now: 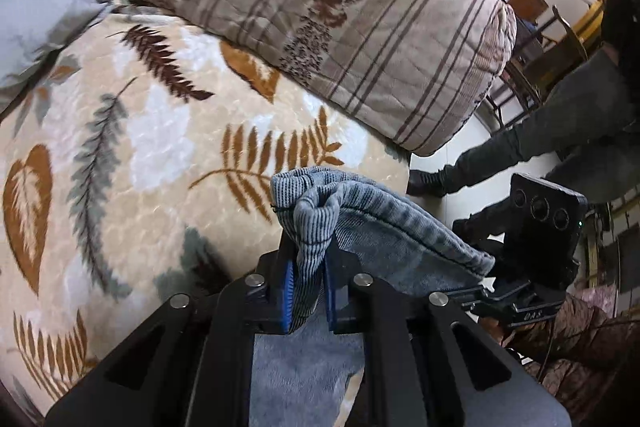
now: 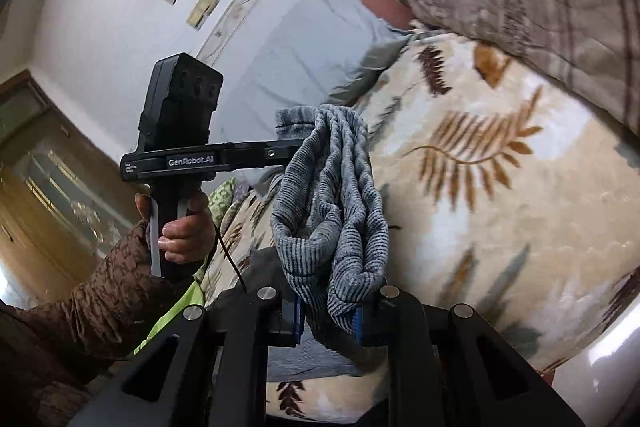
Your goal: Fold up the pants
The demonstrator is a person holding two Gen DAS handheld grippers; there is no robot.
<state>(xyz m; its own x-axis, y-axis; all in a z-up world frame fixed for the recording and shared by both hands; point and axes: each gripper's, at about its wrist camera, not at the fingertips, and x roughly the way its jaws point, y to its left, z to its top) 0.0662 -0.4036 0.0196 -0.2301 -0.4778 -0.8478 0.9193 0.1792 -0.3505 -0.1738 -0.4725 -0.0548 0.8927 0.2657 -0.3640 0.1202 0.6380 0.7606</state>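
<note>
The pants [image 1: 400,239] are grey-blue with a ribbed edge and hang lifted over a bed. My left gripper [image 1: 310,267] is shut on a bunch of the ribbed edge between its blue pads. From there the cloth stretches right to my right gripper [image 1: 480,293], whose fingertips are hidden behind it. In the right wrist view, my right gripper [image 2: 328,307] is shut on a thick gathered fold of the pants [image 2: 332,195]. The left gripper [image 2: 288,153], held by a hand [image 2: 180,231], meets the same cloth from the left. The rest of the pants droops out of sight below both grippers.
A cream leaf-patterned bedspread [image 1: 140,147] covers the bed beneath. A folded striped quilt [image 1: 360,27] lies along its far side and a pale blue pillow [image 1: 36,7] at the head. A person's legs [image 1: 520,147] stand on the floor beside the bed.
</note>
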